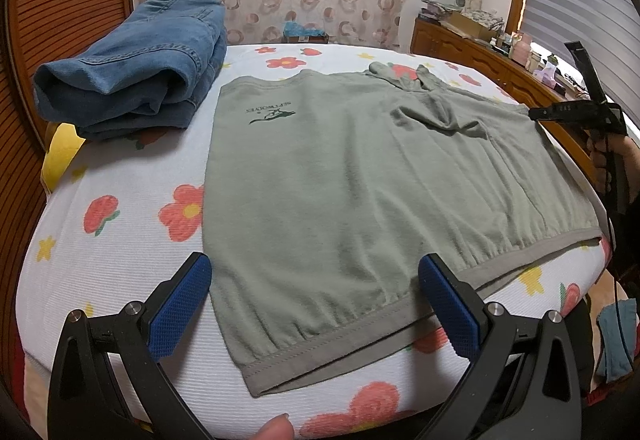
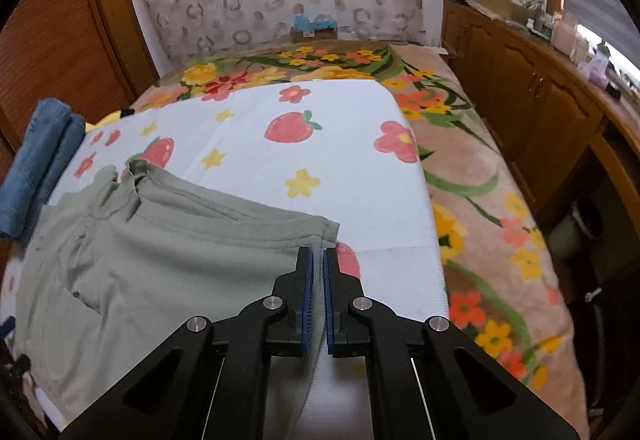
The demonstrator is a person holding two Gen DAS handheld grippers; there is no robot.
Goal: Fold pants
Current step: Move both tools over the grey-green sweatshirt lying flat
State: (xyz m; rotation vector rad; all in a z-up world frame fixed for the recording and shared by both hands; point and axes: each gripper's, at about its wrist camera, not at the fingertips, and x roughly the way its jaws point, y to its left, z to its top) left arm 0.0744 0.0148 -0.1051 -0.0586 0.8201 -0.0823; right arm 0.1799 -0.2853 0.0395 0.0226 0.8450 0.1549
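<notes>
Two claws work here, and they differ. The right gripper [image 2: 316, 260] is pinching the hem corner of the green shorts [image 2: 160, 252], its blue pads pressed together on the cloth. The left gripper [image 1: 316, 304] stands spread wide, its jaws either side of the waistband edge, gripping nothing. The shorts lie nearly flat on the strawberry-print sheet [image 2: 340, 160], waistband nearest the left claw, with a rumpled patch toward the far leg. No fold shows in them yet, so this pair looks barely begun. Beyond, by the wooden headboard, folded jeans [image 1: 136, 60] sit in a stack, seemingly finished.
</notes>
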